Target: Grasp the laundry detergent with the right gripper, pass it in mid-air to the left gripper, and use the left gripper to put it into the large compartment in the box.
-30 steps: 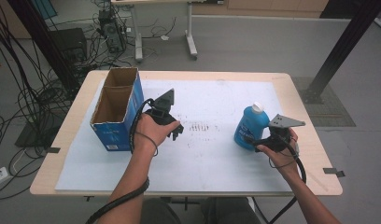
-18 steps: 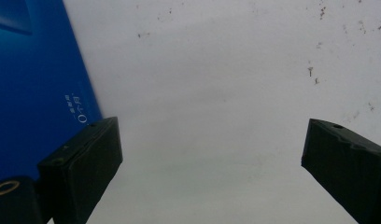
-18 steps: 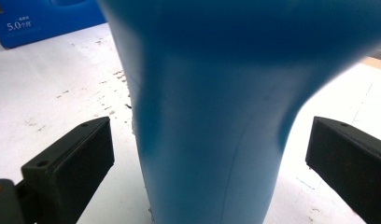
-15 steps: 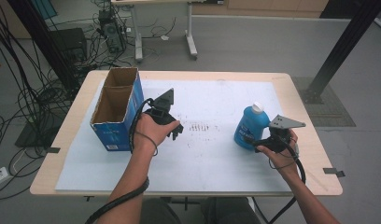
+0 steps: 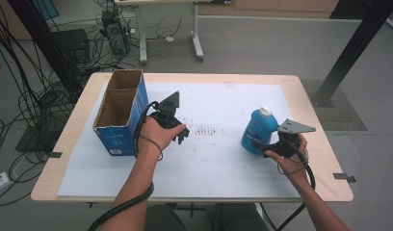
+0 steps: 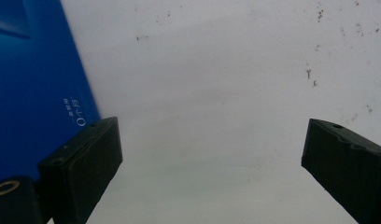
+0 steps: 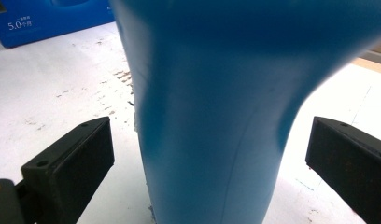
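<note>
Right gripper (image 7: 209, 154): jaws spread wide, one on each side of the blue bottle (image 7: 216, 107). A clear gap shows between each jaw and the bottle wall, so nothing is clamped. The bottle fills the space between the jaws and stands upright on the white mat (image 7: 53, 93). High view confirms: the right gripper (image 5: 262, 144) sits at the bottle's near right side, low on its body. The bottle (image 5: 256, 131) carries a white cap (image 5: 266, 110) and stands at the mat's right part, near the right edge.

Left gripper (image 6: 212, 154): jaws also wide apart, nothing between them but bare mat (image 6: 216, 84). The left jaw lies just beside the blue wall of the cardboard box (image 6: 34, 84); contact cannot be told. High view: the left gripper (image 5: 181, 134) is held by the left hand (image 5: 155, 135) just right of the box (image 5: 118, 111). The box is open at the top, blue outside, brown inside, with a divider making two compartments. It stands at the mat's left edge.

Bottle and box are well apart. A patch of dark specks (image 5: 206, 131) marks the mat between them. The mat (image 5: 218, 168) covers most of the wooden table (image 5: 324, 144). Cables (image 5: 305, 168) trail from both grippers back along the forearms.
</note>
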Demonstrator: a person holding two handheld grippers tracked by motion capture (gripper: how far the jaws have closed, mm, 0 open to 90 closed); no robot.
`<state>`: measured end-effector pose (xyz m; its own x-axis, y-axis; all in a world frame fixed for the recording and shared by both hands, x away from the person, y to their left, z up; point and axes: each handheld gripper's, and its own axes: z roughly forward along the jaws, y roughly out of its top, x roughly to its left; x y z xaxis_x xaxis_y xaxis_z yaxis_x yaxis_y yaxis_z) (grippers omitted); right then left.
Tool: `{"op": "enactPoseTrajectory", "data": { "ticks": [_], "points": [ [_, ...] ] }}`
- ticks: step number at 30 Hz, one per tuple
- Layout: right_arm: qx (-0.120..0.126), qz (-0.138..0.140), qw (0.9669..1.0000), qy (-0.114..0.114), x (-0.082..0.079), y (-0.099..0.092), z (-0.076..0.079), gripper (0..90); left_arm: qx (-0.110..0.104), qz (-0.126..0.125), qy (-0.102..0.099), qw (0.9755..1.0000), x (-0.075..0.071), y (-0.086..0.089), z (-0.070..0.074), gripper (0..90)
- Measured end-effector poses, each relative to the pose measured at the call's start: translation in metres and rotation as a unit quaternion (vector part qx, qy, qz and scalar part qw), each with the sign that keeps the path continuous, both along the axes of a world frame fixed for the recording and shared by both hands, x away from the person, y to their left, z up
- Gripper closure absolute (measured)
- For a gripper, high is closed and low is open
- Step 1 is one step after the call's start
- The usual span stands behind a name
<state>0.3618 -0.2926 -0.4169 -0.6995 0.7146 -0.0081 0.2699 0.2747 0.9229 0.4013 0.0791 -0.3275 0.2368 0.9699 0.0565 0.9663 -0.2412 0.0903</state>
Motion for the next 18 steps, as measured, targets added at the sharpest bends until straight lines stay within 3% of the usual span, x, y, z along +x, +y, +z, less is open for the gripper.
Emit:
{"op": "enactPoseTrajectory", "data": {
  "ticks": [18],
  "points": [
    [0.005,0.001,1.0000,-0.003,-0.0011,0.0006,-0.0027,0.9,0.002,-0.002,0.000,1.0000,0.0003,-0.0007,0.0012,5.5]
  ]
}}
